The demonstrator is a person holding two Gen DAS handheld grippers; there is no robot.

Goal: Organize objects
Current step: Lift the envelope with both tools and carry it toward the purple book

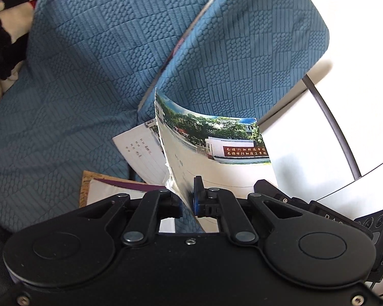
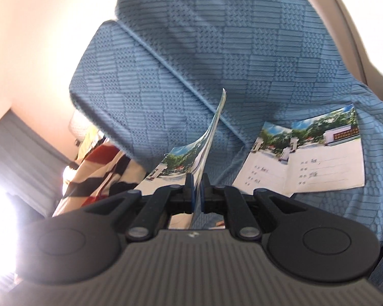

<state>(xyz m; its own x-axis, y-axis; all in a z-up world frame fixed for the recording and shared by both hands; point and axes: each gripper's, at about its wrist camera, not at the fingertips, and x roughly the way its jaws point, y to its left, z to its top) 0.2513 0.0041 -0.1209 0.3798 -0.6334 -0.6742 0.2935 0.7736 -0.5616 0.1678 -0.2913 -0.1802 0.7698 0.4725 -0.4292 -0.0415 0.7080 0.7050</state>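
My left gripper [image 1: 187, 199] is shut on the lower edge of a thin booklet [image 1: 217, 153] whose cover shows a photo of a gate and trees; it is lifted above the blue quilted sofa [image 1: 76, 89]. Behind it on the seat lies a second booklet [image 1: 138, 150] with lined white pages. In the right wrist view my right gripper [image 2: 197, 188] is shut on another photo-cover booklet [image 2: 212, 132], seen nearly edge-on and curling upward. Two more such booklets [image 2: 268, 160] [image 2: 329, 158] lie overlapping on the sofa seat [image 2: 242, 63] to the right.
A book with a cork-patterned border [image 1: 102, 186] lies on the seat just left of my left gripper. A red, black and white striped cloth [image 2: 97, 168] is heaped at the sofa's end. Dark curved metal bars [image 1: 329, 117] cross a white surface beyond the sofa arm.
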